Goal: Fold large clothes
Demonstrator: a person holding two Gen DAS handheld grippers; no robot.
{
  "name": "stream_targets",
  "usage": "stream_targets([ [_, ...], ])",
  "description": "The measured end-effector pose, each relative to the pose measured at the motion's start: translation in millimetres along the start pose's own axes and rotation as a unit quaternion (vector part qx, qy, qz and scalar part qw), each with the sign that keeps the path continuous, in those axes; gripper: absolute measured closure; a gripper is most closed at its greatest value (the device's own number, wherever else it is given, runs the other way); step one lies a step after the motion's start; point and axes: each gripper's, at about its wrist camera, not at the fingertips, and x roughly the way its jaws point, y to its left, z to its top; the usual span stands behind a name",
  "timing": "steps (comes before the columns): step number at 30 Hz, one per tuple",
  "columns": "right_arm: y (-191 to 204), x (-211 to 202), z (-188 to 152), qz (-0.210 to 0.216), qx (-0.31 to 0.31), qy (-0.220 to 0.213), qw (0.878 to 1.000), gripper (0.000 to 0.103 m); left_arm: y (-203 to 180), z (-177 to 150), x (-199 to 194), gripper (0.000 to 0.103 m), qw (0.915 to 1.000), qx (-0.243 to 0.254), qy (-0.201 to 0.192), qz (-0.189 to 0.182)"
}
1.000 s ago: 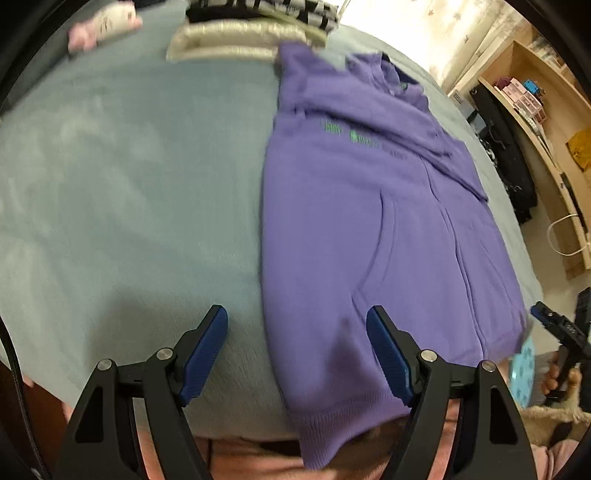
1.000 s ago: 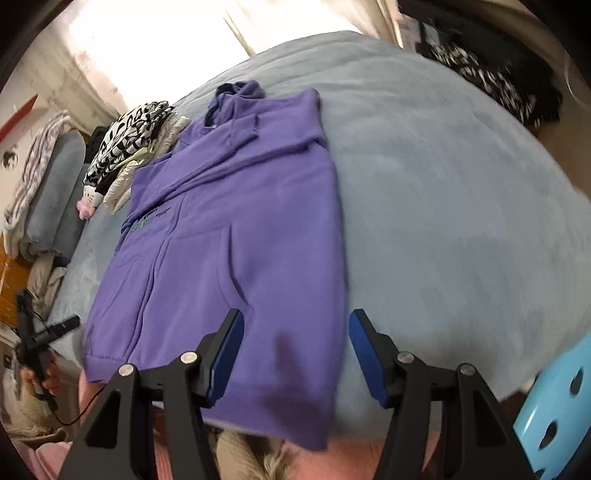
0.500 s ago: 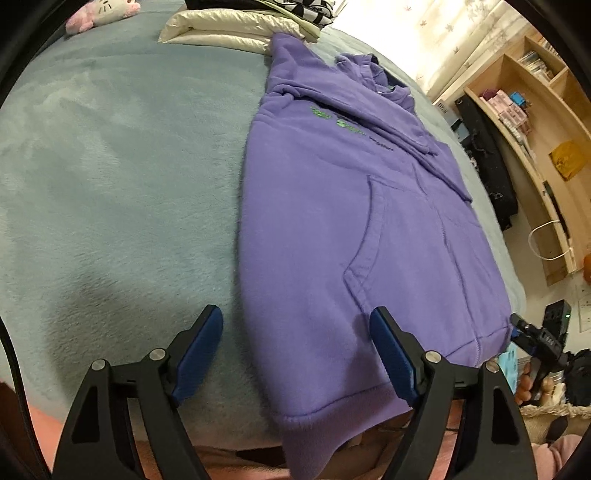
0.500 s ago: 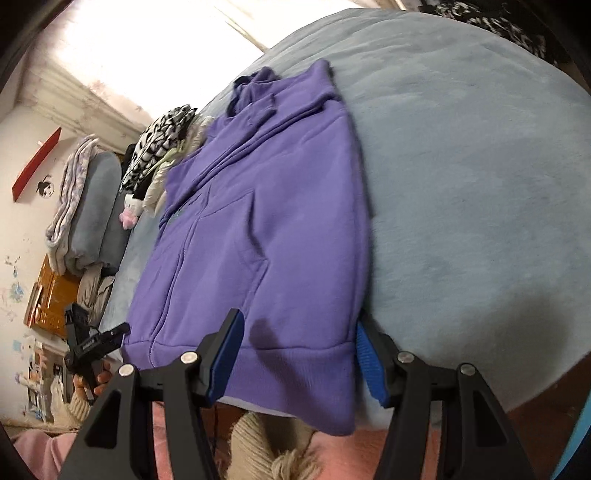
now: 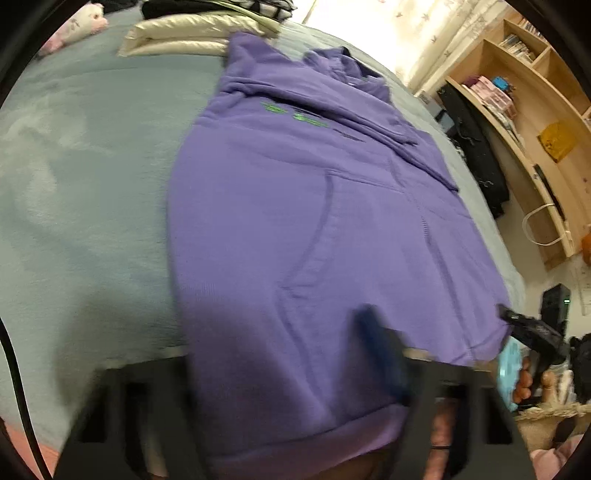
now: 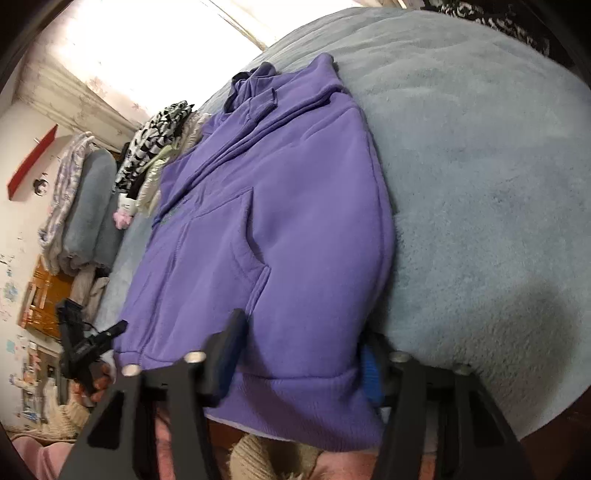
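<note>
Grey-blue plush bedding (image 6: 480, 184) fills both wrist views and carries the garment; shelving and a bright curtained window stand beyond it.

At the left claw (image 5: 280, 373) the jaws are closing, with the near left corner of the purple hoodie (image 5: 314, 221) draped between them. One blue pad (image 5: 376, 350) is seen lying on the cloth; the other is hidden beneath the fabric and blurred, so whether the cloth is pinched already cannot be told. At the right claw (image 6: 299, 354) the jaws are likewise closing, with the ribbed hem (image 6: 306, 398) bunched between the two blue pads at the near right corner; firm pressure cannot be confirmed.

Ahead of both claws the hoodie is laid flat, front up, pocket nearest and hood farthest, its sleeves seemingly folded in already. The hem hangs just over the bed edge, which appears to be why the corners are taken there: a jaw can be slipped beneath.

Beyond the hood, a stack of folded clothes (image 5: 192, 33) is piled well apart from the claws. The bottom-to-top fold is judged to be the step in hand.
</note>
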Motion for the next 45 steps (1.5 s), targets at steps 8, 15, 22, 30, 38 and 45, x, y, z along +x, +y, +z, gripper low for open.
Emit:
stream_targets([
  [8,46.1,-23.8,5.6,-0.020,-0.064,-0.046,0.997,0.087,-20.3,1.1,-12.7,0.091,0.9989,-0.038,-0.025,0.010],
  [15,77.0,-67.0,5.9,-0.016,-0.101,-0.081,0.992,0.087,-46.0,-1.2,-59.1,0.091,0.9970,-0.044,-0.062,-0.015],
  [22,92.9,-114.9,-4.4,-0.006,-0.119,-0.083,0.989,0.087,-62.3,-14.3,-104.3,0.091,0.9978,-0.038,-0.049,-0.025],
  [30,64.8,-119.0,33.4,0.034,-0.023,-0.094,0.995,0.087,-41.0,19.8,-112.6,0.089,0.9907,-0.094,-0.050,-0.085],
  [38,55.4,-82.8,105.7,0.070,0.041,-0.088,0.993,0.085,-21.4,120.8,-75.8,0.084,0.9830,-0.123,-0.074,-0.115],
  [45,44.6,-29.8,213.7,0.104,0.115,-0.092,0.984,0.064,-6.2,223.2,-19.8,0.026,0.9735,-0.164,-0.044,-0.153],
])
